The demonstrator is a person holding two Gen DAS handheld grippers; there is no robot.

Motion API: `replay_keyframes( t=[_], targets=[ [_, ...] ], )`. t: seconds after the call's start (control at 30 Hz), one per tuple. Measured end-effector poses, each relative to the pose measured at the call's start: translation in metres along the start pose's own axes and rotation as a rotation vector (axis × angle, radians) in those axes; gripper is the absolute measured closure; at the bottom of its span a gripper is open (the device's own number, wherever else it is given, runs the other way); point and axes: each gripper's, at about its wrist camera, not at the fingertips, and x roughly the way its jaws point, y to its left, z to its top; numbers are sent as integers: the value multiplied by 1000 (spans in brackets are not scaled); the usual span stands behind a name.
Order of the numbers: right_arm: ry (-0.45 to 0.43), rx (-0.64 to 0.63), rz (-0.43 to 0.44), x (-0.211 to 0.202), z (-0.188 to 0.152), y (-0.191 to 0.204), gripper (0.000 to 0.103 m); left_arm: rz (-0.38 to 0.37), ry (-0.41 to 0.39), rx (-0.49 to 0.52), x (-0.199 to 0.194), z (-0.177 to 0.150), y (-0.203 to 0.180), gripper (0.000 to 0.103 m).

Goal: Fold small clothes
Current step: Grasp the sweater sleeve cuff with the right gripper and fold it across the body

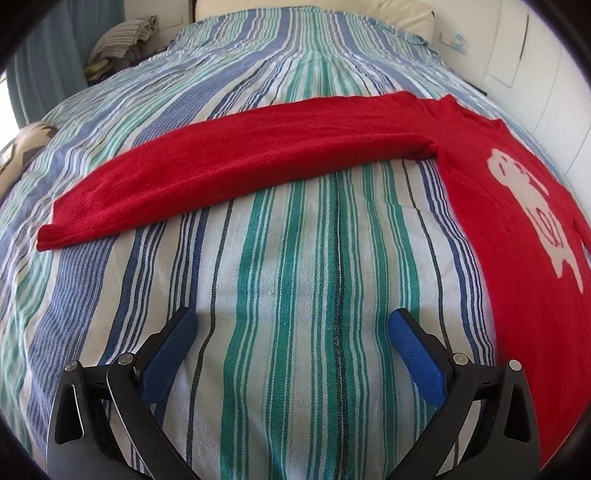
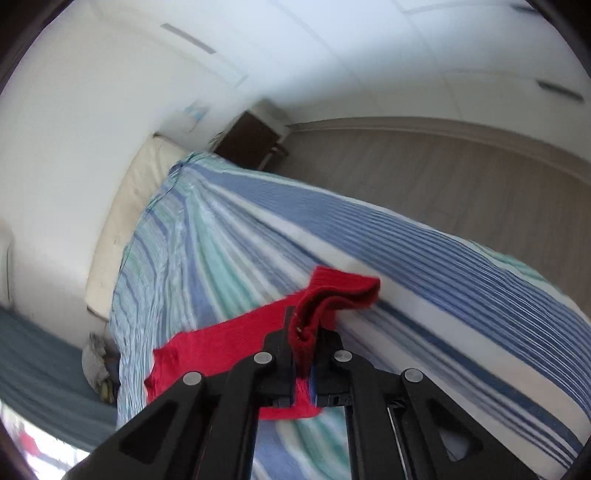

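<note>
Sweater (image 1: 258, 162): a red knit is laid on the striped bedspread (image 1: 295, 295). In the left wrist view one long sleeve is stretched flat across the bed, its cuff (image 1: 51, 232) at the left and its shoulder joined to the body at the right. The body is spread down the right side, and a pale knitted figure (image 1: 532, 199) is shown on it.

Left gripper (image 1: 291, 339): released. The blue-padded fingers (image 1: 170, 350) are held wide apart over bare bedspread, near the sleeve but apart from it, with the body of the sweater just beside the right finger. Nothing is held between the jaws.

Right gripper (image 2: 304, 332): clenched on the sweater (image 2: 236, 339). A ribbed red edge (image 2: 343, 291) is pinched between the black fingers and is bunched up above them; red cloth is trailed down and to the left from the grip onto the bed. Which part of the garment is pinched cannot be told from this view. The view is tilted and blurred.

Bed: the bedspread (image 2: 406, 258) is striped in blue, green and white. A cream headboard (image 1: 402, 14) is seen at the far end, against a white wall.

Surroundings: a grey knit bundle (image 1: 125, 37) is seen past the far left corner of the bed, a patterned cushion (image 1: 22, 147) at its left edge, and wood flooring (image 2: 461, 173) beyond its other side.
</note>
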Motion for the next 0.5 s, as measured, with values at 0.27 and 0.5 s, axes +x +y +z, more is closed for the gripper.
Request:
replay_keyframes(
  t=[0.27,0.5],
  targets=[
    [177,-435,370,25,-67,256,97,-182,-112,-87,-83,-2,5,1],
    [565,-330,516,132,-200,326,31,-89,-118,-140,-70,-34,31,1]
  ],
)
